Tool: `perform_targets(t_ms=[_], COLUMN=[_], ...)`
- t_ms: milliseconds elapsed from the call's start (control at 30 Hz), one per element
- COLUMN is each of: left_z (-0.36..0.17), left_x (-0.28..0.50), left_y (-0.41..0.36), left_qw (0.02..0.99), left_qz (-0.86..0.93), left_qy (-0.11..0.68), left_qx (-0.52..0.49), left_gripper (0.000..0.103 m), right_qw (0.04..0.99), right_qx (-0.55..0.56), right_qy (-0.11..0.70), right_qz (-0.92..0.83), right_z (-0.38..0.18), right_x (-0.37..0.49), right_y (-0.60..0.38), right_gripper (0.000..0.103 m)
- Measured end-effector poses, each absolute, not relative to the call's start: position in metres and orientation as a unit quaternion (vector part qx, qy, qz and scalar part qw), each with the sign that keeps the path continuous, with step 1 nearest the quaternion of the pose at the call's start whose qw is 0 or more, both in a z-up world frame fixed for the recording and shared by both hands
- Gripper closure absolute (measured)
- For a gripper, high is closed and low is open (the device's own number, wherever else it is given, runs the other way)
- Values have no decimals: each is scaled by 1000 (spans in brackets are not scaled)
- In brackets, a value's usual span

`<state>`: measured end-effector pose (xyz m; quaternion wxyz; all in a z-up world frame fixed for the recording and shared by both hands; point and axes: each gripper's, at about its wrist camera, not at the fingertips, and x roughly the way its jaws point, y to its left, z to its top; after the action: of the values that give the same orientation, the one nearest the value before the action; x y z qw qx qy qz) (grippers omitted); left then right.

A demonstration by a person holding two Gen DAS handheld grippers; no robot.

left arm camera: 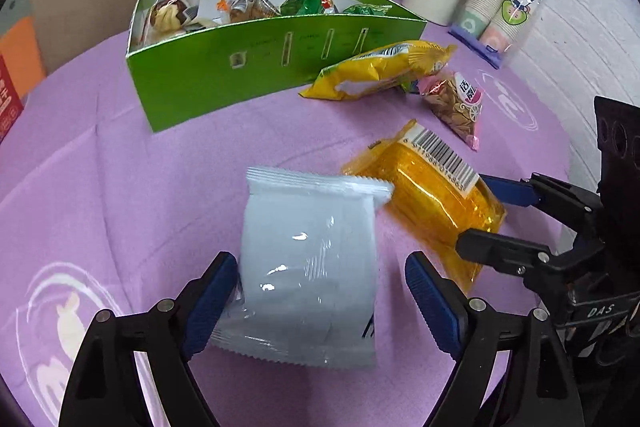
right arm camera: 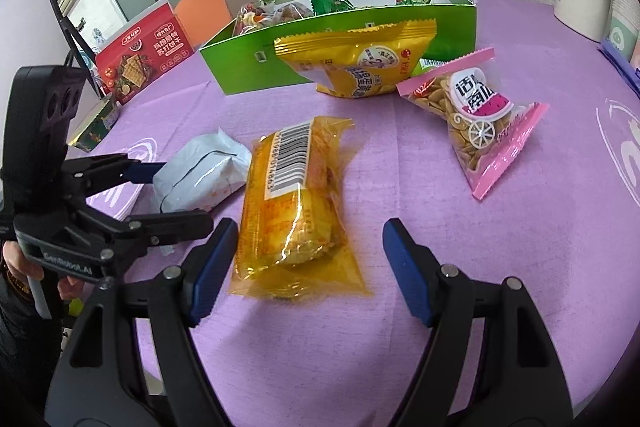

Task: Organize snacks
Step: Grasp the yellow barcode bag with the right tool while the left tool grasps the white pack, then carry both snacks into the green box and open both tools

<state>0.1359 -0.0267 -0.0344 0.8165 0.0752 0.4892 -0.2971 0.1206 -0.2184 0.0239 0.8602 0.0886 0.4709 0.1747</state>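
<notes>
The green box's (left arm camera: 240,75) front wall hides the lower parts of the snacks inside it. The right gripper's (left arm camera: 476,211) near finger covers a corner of the orange packet (left arm camera: 432,199). In the right wrist view the left gripper (right arm camera: 176,195) screens part of the white packet (right arm camera: 204,171), and the frame's edge crops the cream jug (right arm camera: 580,3). The wall posters' print is too small to read.
</notes>
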Motion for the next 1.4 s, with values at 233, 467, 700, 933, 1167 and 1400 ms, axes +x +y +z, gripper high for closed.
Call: perform_targets(t_ms=[233,467,700,933,1167,1400], left_z=[-31,-34,-18,39,86,99], left_x=[128,126,118,118,157,212], left_y=[-28,-33,-15,-8,-19,-38], left_qw=[835,847,850,877,895,903], left_qz=[-249,-222,-231,-236,-235,-215], left_qy=[486,477,472,419,377,372], left_qx=[58,75,25,3,-17,-19], left_gripper=[15,43,44,44,44,44], right_qw=[864,869,876,896,919,911], right_qx=[68,46,64,100,97,116], right_qy=[464,459,430,367,328,359], right_qz=[182,179,209,229,194,165], right_z=[31,30,56,106,142,125], right_x=[123,122,112,118,163,234], right_y=[-207,-200,-205,-222,-239,-256], right_gripper=[28,62,65,65,64,64])
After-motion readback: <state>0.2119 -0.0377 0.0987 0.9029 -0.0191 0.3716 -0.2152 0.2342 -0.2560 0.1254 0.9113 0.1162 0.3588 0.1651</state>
